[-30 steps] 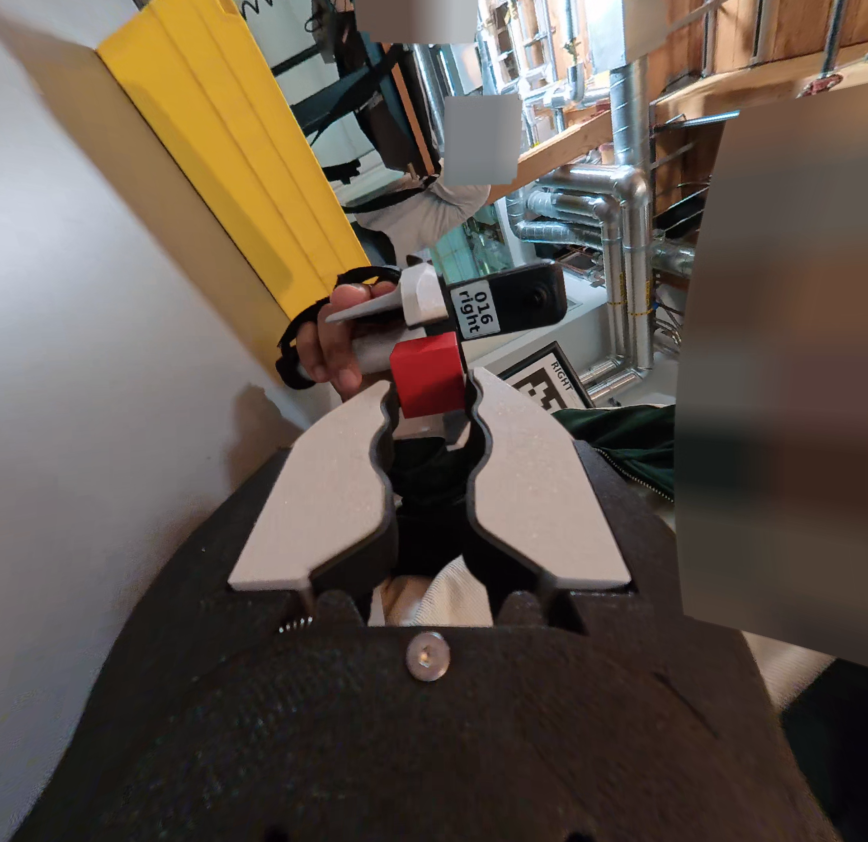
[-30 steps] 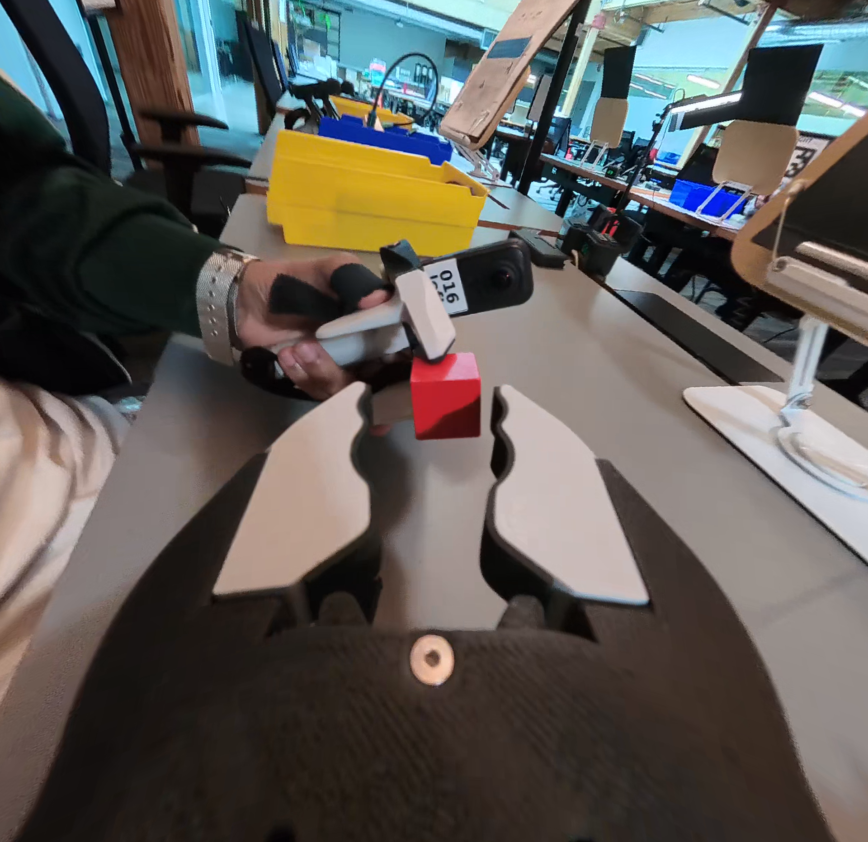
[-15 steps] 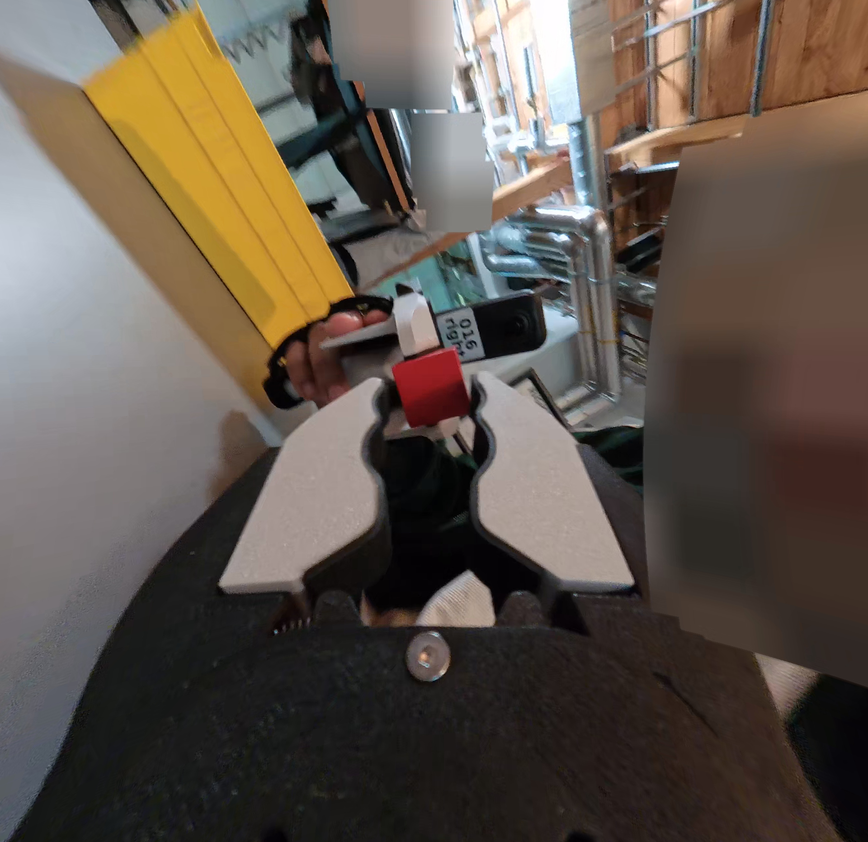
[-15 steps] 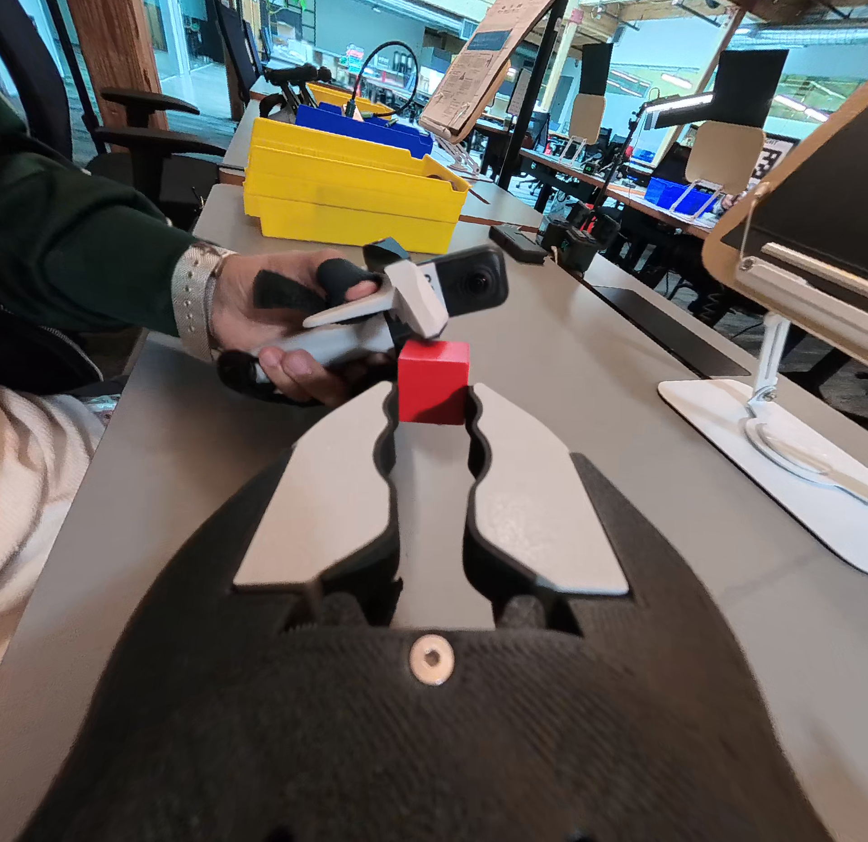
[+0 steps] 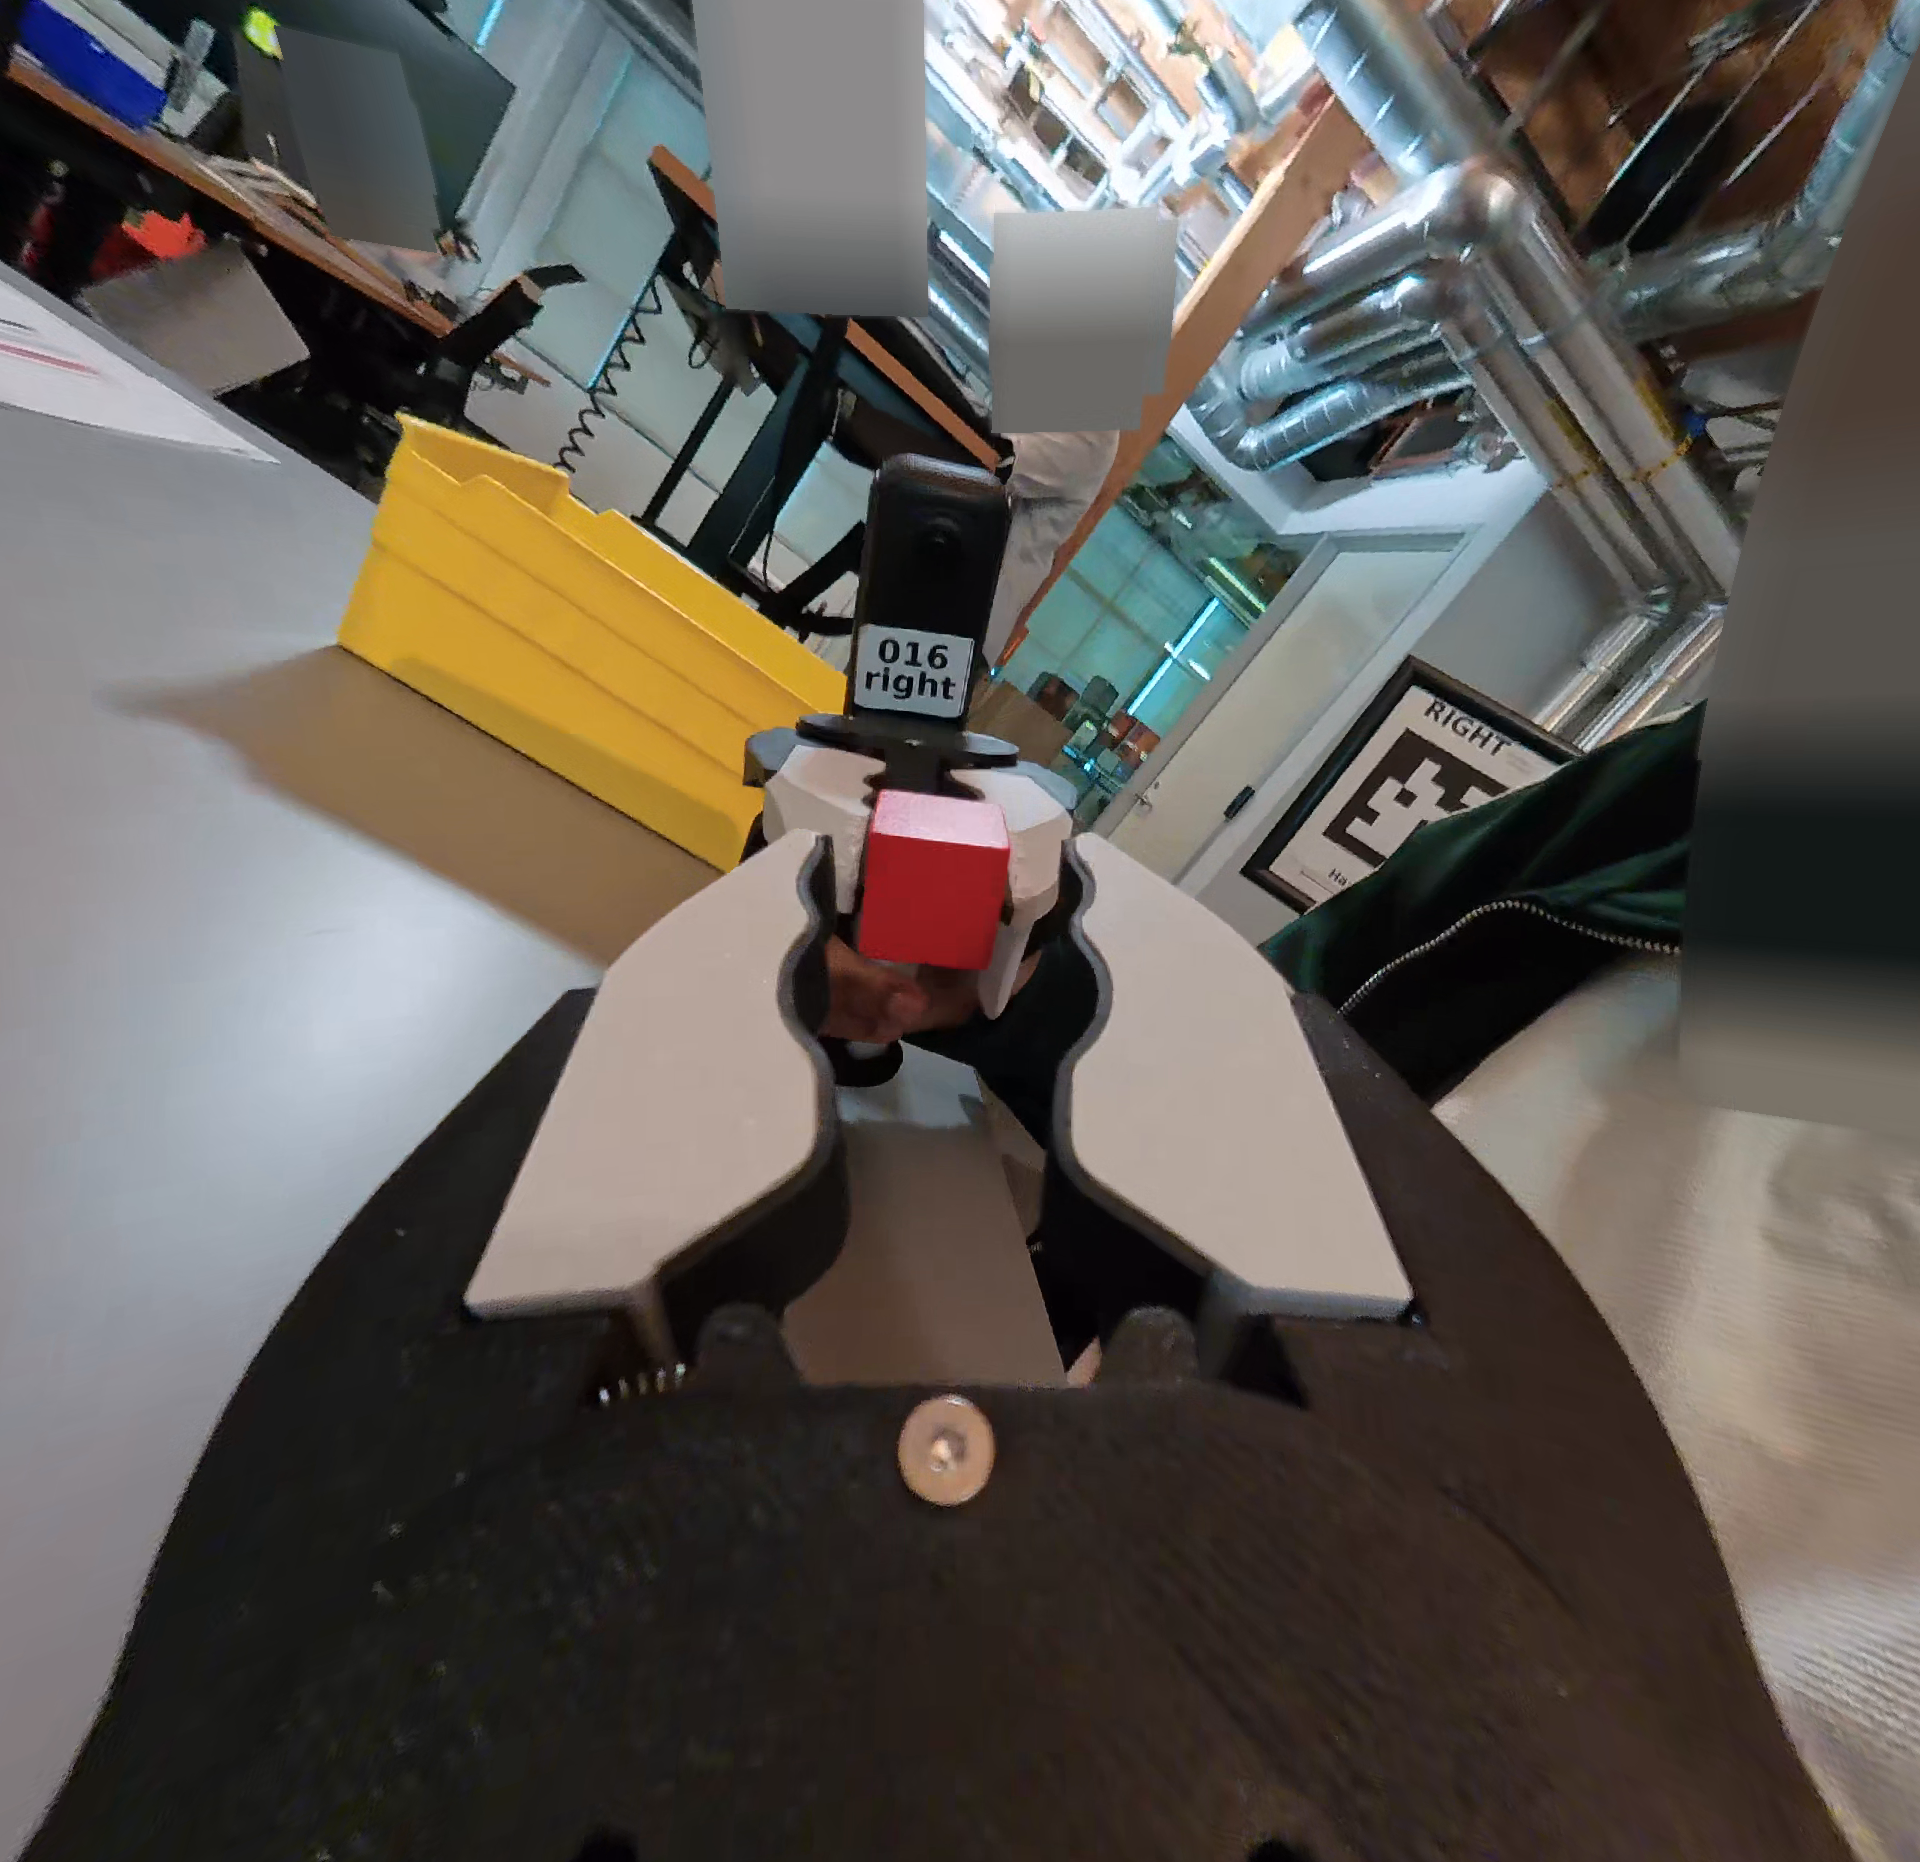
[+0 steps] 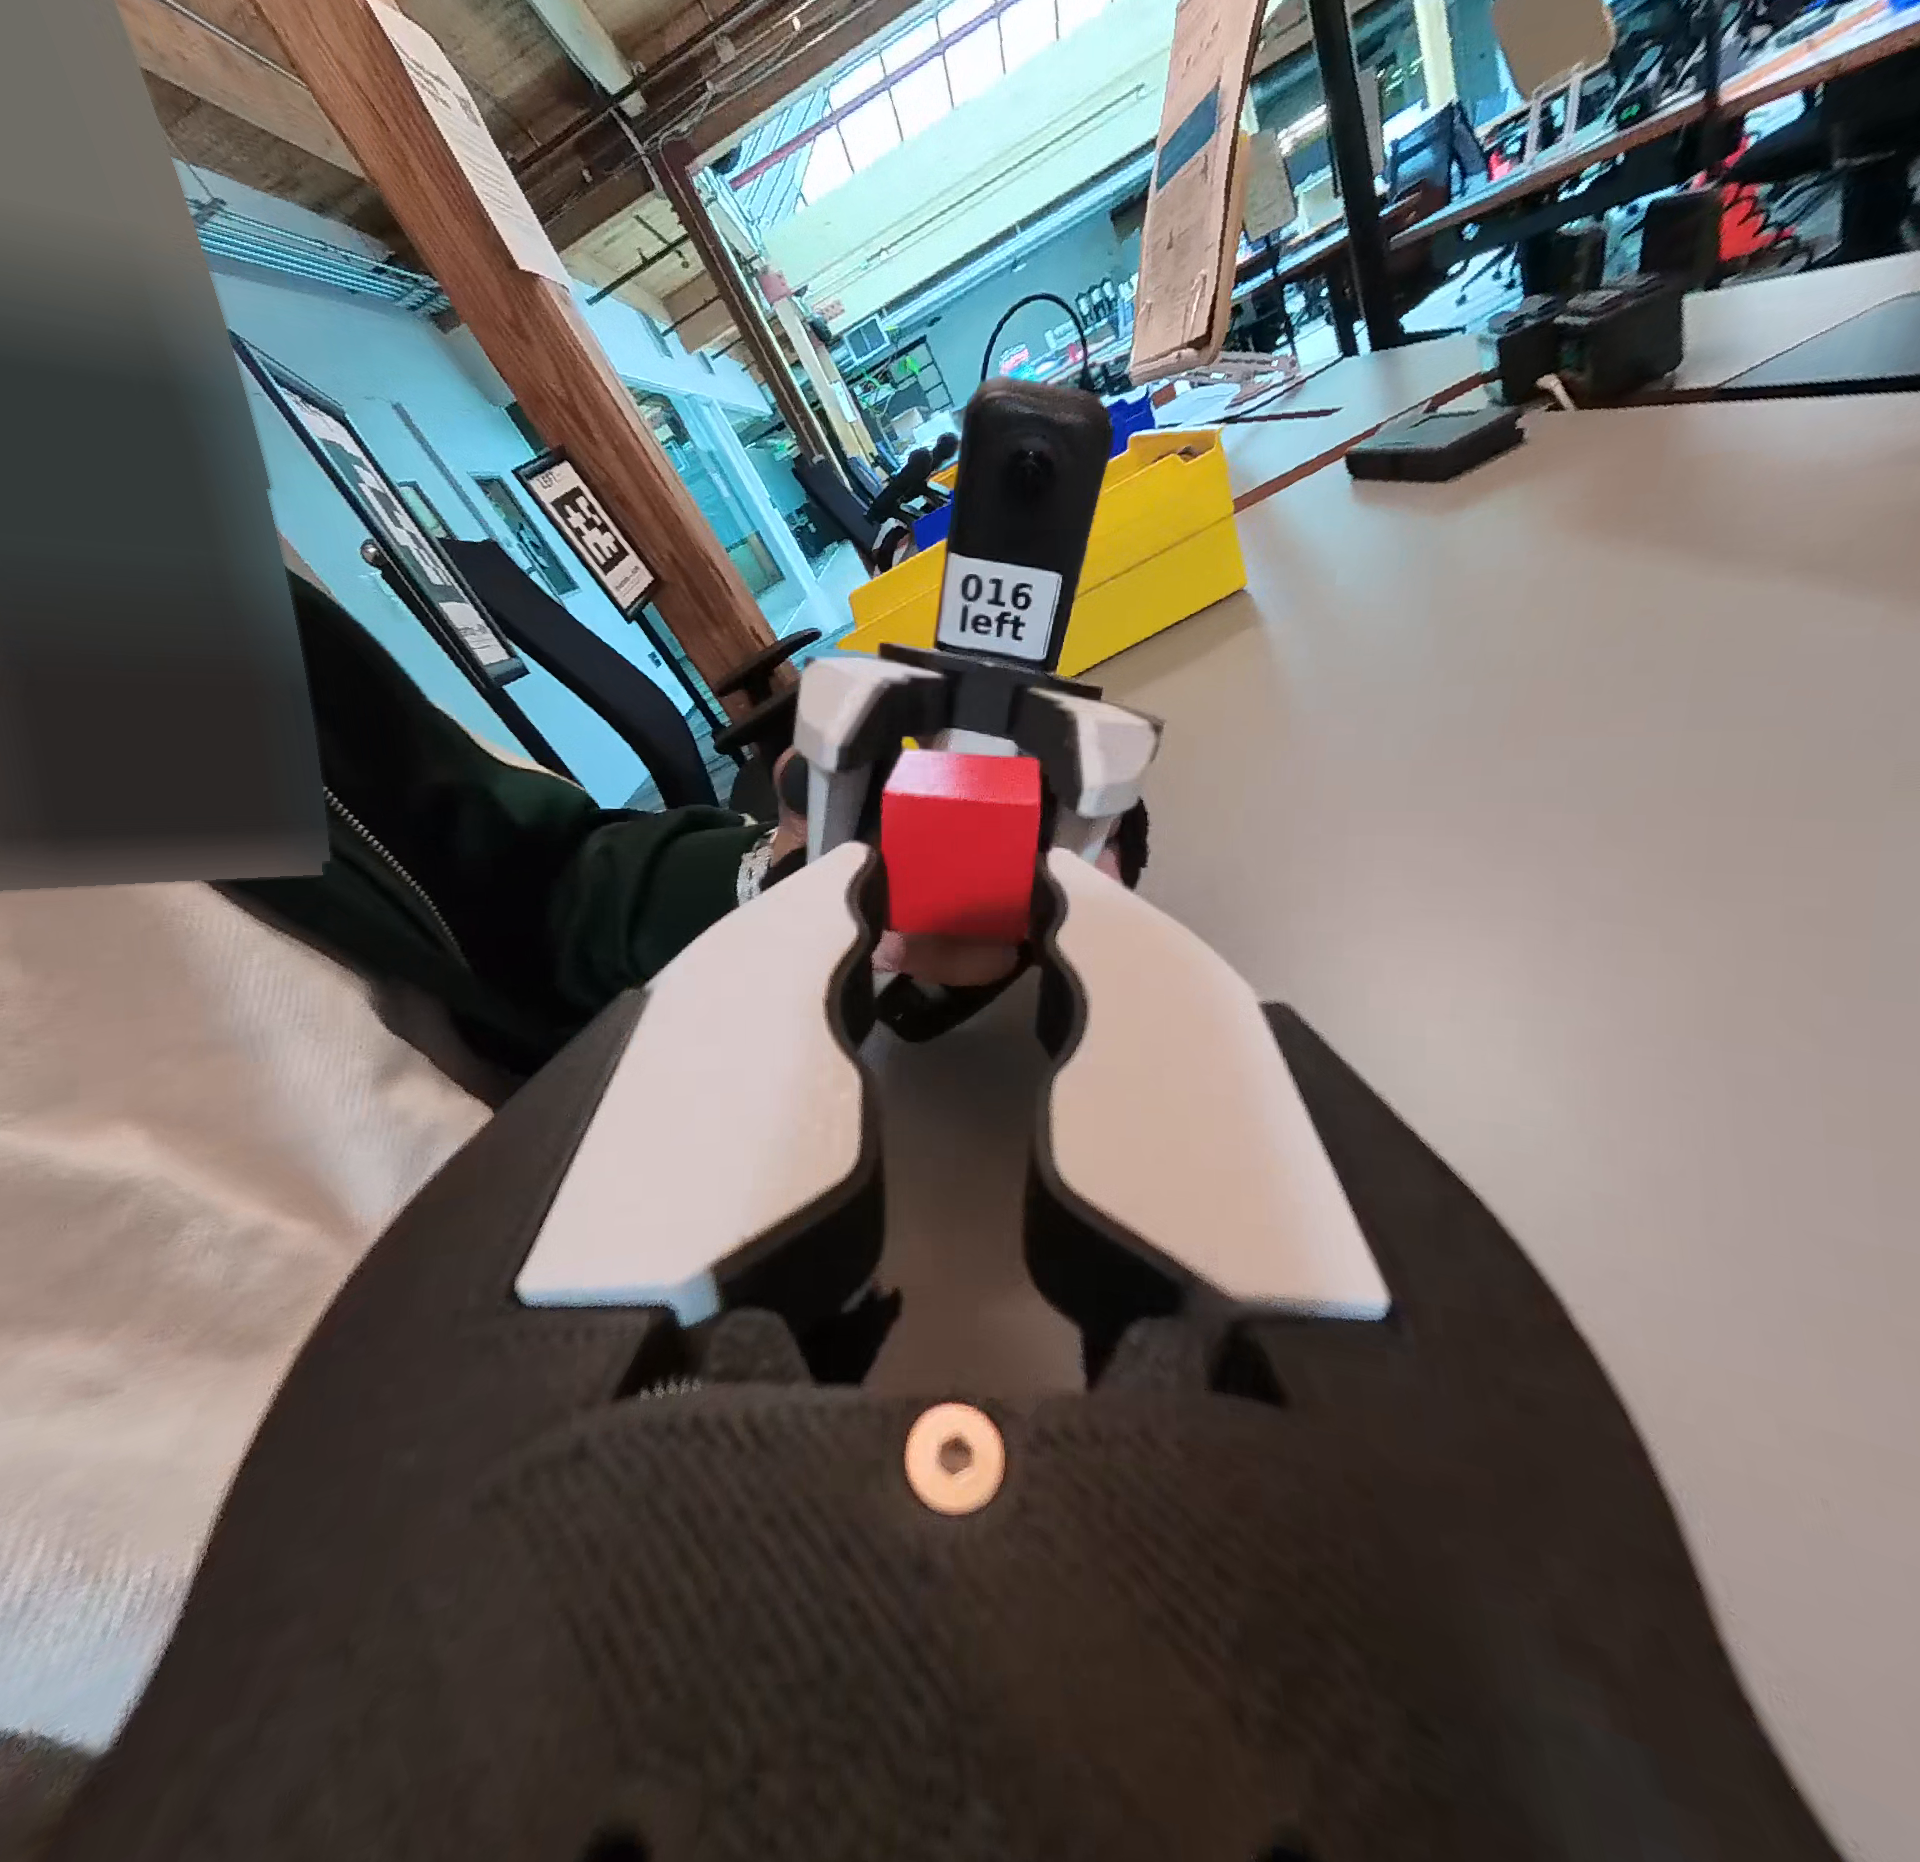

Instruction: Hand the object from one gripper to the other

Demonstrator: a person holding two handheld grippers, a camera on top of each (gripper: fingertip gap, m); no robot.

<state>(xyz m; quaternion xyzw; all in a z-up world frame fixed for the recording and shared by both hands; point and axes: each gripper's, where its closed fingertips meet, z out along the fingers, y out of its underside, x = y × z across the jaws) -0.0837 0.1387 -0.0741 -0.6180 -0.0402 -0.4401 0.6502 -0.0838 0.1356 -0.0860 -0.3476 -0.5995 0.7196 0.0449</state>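
A red cube [image 5: 930, 893] is held in the air above the grey table [image 5: 208, 877]. My right gripper [image 6: 956, 867] is shut on the red cube [image 6: 961, 856], with both white fingertips pressing its sides. My left gripper [image 5: 945, 856] is open: its fingers stand on either side of the cube with a gap on each side. The two grippers face each other nose to nose. In the left wrist view the right gripper [image 5: 925, 825] shows behind the cube. In the right wrist view the left gripper [image 6: 971, 763] shows behind it with its fingers spread.
A yellow bin [image 5: 540, 607] stands on the table beyond the grippers and also shows in the right wrist view [image 6: 1153, 555]. Black devices [image 6: 1590, 347] sit at the table's far side. The person's green sleeve [image 6: 468, 825] and light clothing are close by. A black office chair [image 6: 592, 669] stands behind. My left and right fingertips are right by each other.
My right gripper has shut on the red cube and my left gripper has opened off it. Both grippers have turned so that they face each other head-on.
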